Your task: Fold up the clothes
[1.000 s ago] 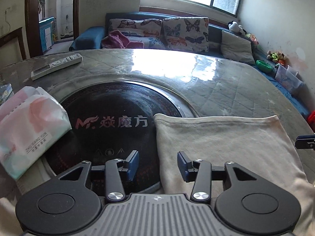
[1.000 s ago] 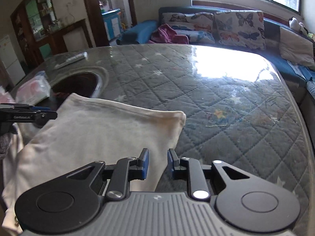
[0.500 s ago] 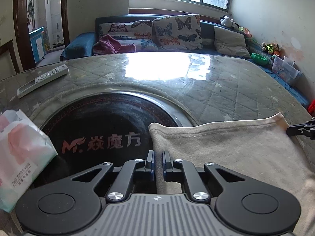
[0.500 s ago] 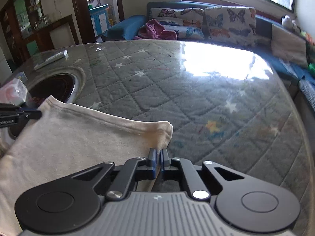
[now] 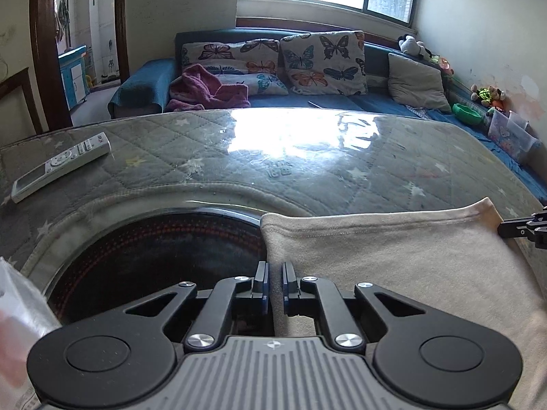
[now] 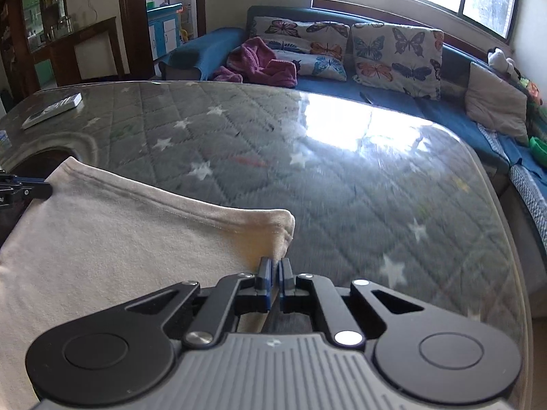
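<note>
A beige garment (image 5: 393,256) lies spread on the quilted table top, its hemmed edge facing the sofa. My left gripper (image 5: 274,271) is shut on the garment's left edge, just right of the dark round inset. In the right wrist view the same beige garment (image 6: 119,239) fills the lower left, and my right gripper (image 6: 275,268) is shut on its right corner, which bunches up above the jaws. Each gripper's tip shows in the other's view: the right gripper (image 5: 523,230) at the far right edge, the left gripper (image 6: 24,189) at the far left edge.
The table (image 5: 307,157) carries a glossy quilted cover with stars and a dark round inset (image 5: 154,249). A white remote (image 5: 61,165) lies at the far left. A tissue pack (image 5: 20,321) sits at the near left. A blue sofa (image 5: 342,68) with butterfly cushions stands behind.
Both grippers went from open to shut on the garment's two corners. Both views have since risen and moved forward, and the held edge now sits farther up the table.
</note>
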A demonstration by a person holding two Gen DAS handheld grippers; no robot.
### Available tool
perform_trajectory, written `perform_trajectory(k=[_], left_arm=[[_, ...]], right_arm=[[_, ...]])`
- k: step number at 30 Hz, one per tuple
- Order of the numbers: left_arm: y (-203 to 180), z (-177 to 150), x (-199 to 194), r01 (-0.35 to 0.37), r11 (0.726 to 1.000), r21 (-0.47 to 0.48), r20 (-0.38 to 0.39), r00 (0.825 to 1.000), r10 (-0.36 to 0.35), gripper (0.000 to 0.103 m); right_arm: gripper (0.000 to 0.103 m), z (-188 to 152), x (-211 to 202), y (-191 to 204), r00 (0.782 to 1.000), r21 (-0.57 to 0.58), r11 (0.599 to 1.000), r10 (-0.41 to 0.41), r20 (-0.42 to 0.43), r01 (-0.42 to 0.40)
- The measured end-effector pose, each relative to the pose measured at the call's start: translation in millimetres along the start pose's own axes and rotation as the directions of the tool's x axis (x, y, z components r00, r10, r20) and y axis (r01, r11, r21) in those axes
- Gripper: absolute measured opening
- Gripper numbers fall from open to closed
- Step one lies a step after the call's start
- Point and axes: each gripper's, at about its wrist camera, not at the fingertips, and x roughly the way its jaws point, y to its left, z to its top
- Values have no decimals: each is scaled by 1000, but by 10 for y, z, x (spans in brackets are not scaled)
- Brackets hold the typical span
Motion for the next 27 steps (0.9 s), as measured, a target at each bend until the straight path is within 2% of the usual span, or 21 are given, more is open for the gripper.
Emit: perform_trajectory(k=[5, 7, 10, 12, 13, 17, 22, 25, 27], left_arm=[[29, 37, 51, 3, 1000, -26, -9, 1000, -3, 13], [18, 16, -17, -1, 1000, -28, -4, 1000, 1, 14], [-120, -118, -210, 35, 999, -13, 2, 999, -35, 16], [-220, -214, -344, 62, 998, -2, 5, 998, -62, 30], [-270, -262, -410, 76, 997, 4, 7, 997, -76, 31], [-468, -455, -677, 130, 991, 27, 12, 991, -130, 34], [-728, -700, -991, 196, 979, 61, 13, 980, -198, 36], [-920, -854, -1099, 229, 968, 103, 5, 973, -231, 36], [-1028, -932, -1140, 252, 959, 132, -3, 967, -254, 36]], right_arm=[[13, 38, -26, -59, 1000, 4, 1000, 2, -2, -2], [13, 3, -122, -79, 1000, 6, 1000, 3, -1, -3], [13, -137, -418, -130, 1000, -14, 1000, 2, -2, -2], [14, -261, -639, -150, 1000, -28, 1000, -2, -4, 2], [14, -323, -721, -157, 1000, -31, 1000, -3, -6, 3], [19, -706, -1126, -194, 1000, -43, 999, -10, -14, 9], [21, -1359, -1586, -250, 998, -6, 999, -41, -47, 41], [28, -1687, -1794, -277, 995, 23, 997, -73, -62, 75], [28, -1873, -1917, -309, 993, 46, 993, -101, -65, 104]])
